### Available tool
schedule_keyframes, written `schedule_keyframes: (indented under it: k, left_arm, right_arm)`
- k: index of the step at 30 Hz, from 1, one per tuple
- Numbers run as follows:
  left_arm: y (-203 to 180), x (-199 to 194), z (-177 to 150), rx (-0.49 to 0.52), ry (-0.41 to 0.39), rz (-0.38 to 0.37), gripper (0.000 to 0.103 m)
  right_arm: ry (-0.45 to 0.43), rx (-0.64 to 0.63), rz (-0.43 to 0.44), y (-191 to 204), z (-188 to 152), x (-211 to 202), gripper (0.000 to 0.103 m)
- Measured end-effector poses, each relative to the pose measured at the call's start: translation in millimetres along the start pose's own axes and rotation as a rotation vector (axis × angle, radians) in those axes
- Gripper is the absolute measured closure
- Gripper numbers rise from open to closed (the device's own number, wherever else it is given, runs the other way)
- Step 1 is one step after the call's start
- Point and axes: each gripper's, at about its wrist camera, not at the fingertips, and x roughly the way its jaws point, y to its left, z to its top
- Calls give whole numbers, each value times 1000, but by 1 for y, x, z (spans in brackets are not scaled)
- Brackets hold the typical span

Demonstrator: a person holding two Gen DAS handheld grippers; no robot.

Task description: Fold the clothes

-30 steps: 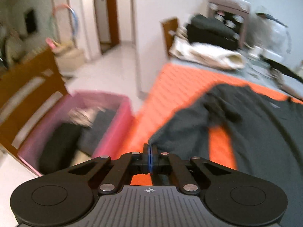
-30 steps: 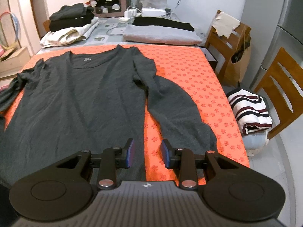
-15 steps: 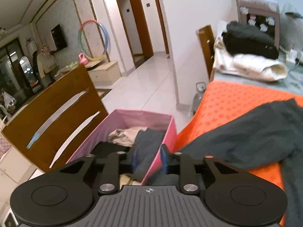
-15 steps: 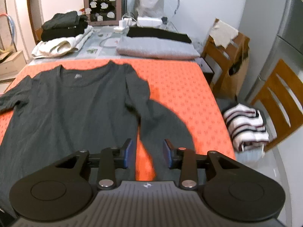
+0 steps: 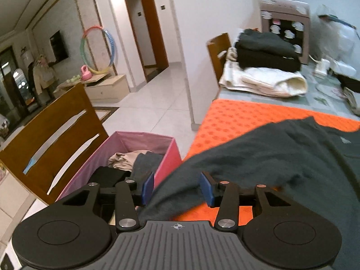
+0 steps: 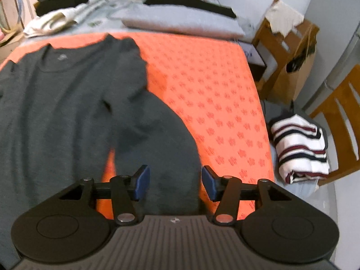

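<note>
i'm seeing the shirt [image 6: 67, 103] lying spread flat, neck away from me, on the orange mat [image 6: 213, 85] that is covering the worktop [image 5: 265, 95]. my left hand-held gripper [image 5: 177, 187] is sitting spread wide at the mat's left edge, its blue pads [image 5: 147, 186] either side of the left sleeve [image 5: 225, 164], which is draping off the edge between them; i can't tell whether either pad is touching the cloth. my right hand-held gripper [image 6: 174, 182] is also spread, with the right sleeve [image 6: 157, 135] lying on the mat between its pads, the cuff end running under the gripper body and out of sight. the sleeve is bending in toward the shirt's body near the shoulder. beyond the left edge a pink bin [image 5: 117, 155] with clothes in it is standing beside a wooden chair [image 5: 51, 141]. at the far end of the worktop i'm seeing folded piles, a dark one on a cream one [image 5: 265, 78]. off the right edge a striped garment [image 6: 299, 148] is resting folded on a chair.
</note>
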Motion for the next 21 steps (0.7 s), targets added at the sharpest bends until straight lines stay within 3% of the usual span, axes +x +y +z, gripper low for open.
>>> schedule_keyframes:
  k: [2,3,4,5,8,14,20,21]
  left_arm:
    - [-12,-8,-3,10,-2,-3,55]
    - [-18,-12,-4,15,-2,-5,55]
    - [-24,-16,-5,20,-3,-6,55]
    - [-30,-20,-7,25,-4,-8,55]
    - [-46,-29,-9,37,-6,-14,55]
    - [-70,-39,-6,24,-6,-43,55]
    - [-92,-37,6,45,-3,-78,54]
    - [-96,-35,8,54,-3,-84,54]
  right_arm:
    - [17,13,11,-8,-3,9,46]
    - [25,19,27,-12,-4,12,54]
    - [26,25,51,-16,-5,12,66]
    - [26,30,76,-20,-6,13,100]
    - [-24,39,67,-32,-1,2,100]
    - [-94,63,-86,-88,18,-17,100]
    - [-59,51,-136,-117,37,0,99]
    - [-49,39,-143,-117,40,5,95]
